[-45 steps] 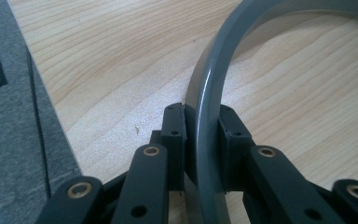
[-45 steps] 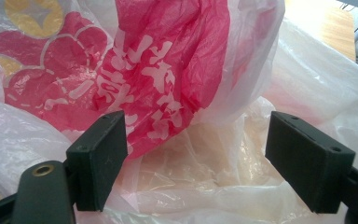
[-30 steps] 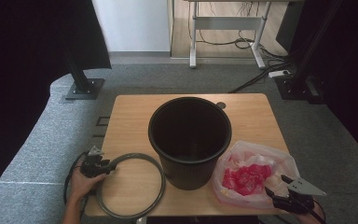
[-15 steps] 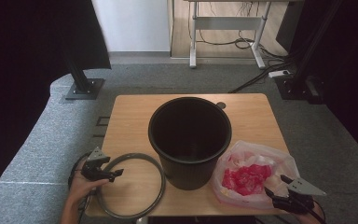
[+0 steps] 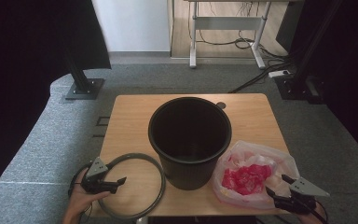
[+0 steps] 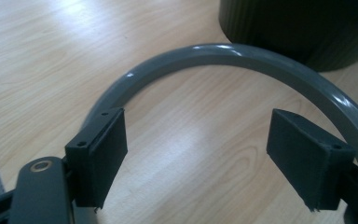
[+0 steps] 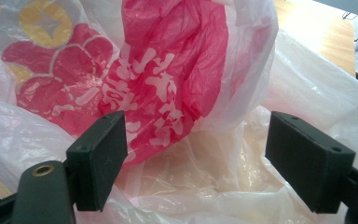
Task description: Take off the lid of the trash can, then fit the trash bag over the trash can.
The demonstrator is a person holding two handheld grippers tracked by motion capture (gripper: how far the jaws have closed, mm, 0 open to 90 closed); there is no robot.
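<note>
**Pre-grasp on both sides: ring and bag, nothing held yet**

Left gripper (image 6: 196, 154): jaws spread wide, nothing between the pads. In the left gripper view the grey ring (image 6: 223, 58) arcs across just beyond the pad tips, flat on the wooden table (image 6: 51, 51); the left pad sits right at the ring's near-left stretch, contact can't be confirmed. High view puts this gripper (image 5: 114, 183) at the ring's (image 5: 156, 184) left side, near the table's front-left corner.

Right gripper (image 7: 196, 154): jaws also spread, empty. Plastic bag (image 7: 168, 79) with red print directly ahead, clear film bunched between and beyond the pads, not pinched. High view: gripper (image 5: 279, 186) at the near-right edge of the bag (image 5: 256, 175), front-right of the table.

Black bucket (image 5: 189, 135) stands upright mid-table between the two, ring just beside its base on the left, bag against its right side.

Judgement: looks like lining the bucket, bag in, ring over the rim. Step in hand is the approach to grasp.

Next move calls for:
- right: advance into a fold of film, then close; thin film slips, so take a bunched part
- left: straddle the ring's tube with one pad inside, one outside, then close
</note>
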